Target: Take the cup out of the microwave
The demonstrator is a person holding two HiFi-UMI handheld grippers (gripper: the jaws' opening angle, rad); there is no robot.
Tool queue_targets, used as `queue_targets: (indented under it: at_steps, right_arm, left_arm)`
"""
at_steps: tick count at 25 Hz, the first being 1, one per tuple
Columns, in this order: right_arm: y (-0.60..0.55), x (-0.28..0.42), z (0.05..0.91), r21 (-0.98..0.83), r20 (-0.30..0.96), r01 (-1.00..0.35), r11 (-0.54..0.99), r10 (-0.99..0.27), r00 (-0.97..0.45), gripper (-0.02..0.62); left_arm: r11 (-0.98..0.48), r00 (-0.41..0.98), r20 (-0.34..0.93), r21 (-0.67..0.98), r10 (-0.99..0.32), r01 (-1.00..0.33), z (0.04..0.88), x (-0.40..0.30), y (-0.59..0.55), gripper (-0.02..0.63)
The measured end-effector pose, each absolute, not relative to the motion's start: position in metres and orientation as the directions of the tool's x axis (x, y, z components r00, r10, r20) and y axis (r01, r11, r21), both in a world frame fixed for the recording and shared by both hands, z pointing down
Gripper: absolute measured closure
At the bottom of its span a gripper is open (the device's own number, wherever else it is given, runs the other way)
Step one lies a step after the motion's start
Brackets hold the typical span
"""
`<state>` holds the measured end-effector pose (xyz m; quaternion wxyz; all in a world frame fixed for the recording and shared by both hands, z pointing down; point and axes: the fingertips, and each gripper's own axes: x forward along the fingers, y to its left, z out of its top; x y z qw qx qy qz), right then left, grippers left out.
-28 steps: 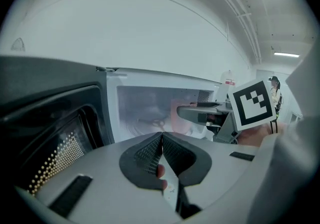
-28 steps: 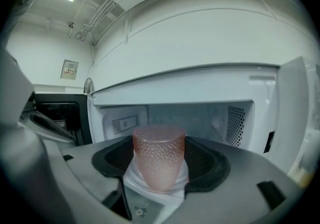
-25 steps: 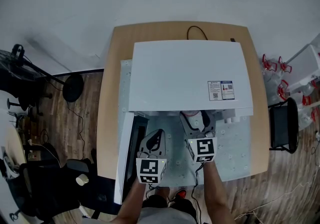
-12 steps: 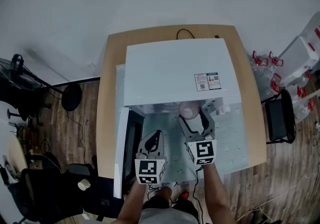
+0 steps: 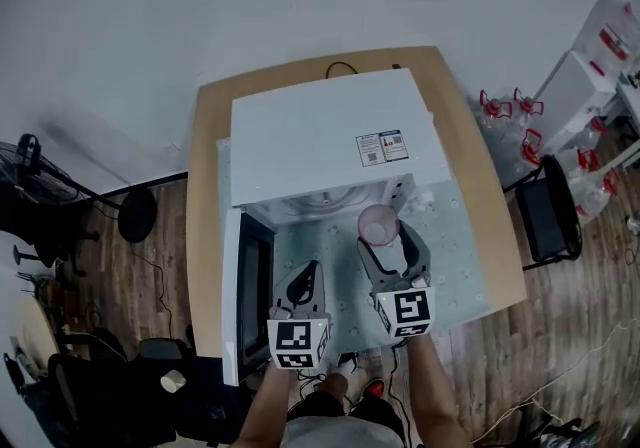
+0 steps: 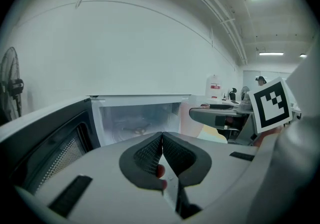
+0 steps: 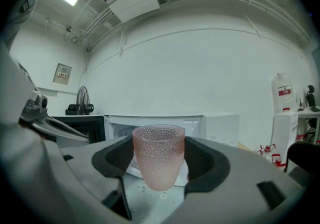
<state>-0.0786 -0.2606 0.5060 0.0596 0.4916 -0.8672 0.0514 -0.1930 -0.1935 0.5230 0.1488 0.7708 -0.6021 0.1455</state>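
The right gripper (image 5: 384,246) is gripping the pink dimpled cup (image 7: 158,155) upright, just outside the open microwave (image 5: 320,141). The left gripper (image 6: 162,136) is holding its fingers closed, empty.

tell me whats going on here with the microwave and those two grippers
A person holds a gripper in each hand at an open white microwave on a wooden table. The right gripper has its fingers shut on a pink dimpled cup, held upright just in front of the opening, clear of the cavity. The left gripper is shut and empty, beside the swung-open door.
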Motion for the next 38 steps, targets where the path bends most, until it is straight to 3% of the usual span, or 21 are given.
queue_targets:
  at_steps: [18,38]
  right_arm:
    - [-0.198,0.024,0.48,0.011,0.121,-0.941,0.339,-0.934,-0.335,0.268]
    - [-0.153,0.139,0.509,0.009,0.145,-0.995,0.1,-0.985,-0.097,0.268]
  left_arm:
    - [-0.414,0.4,0.376,0.048,-0.836,-0.909,0.507,-0.098,-0.178,0.583]
    - [-0.592,0.552,0.388,0.018,-0.739,-0.806,0.516,0.008,-0.174,0.583]
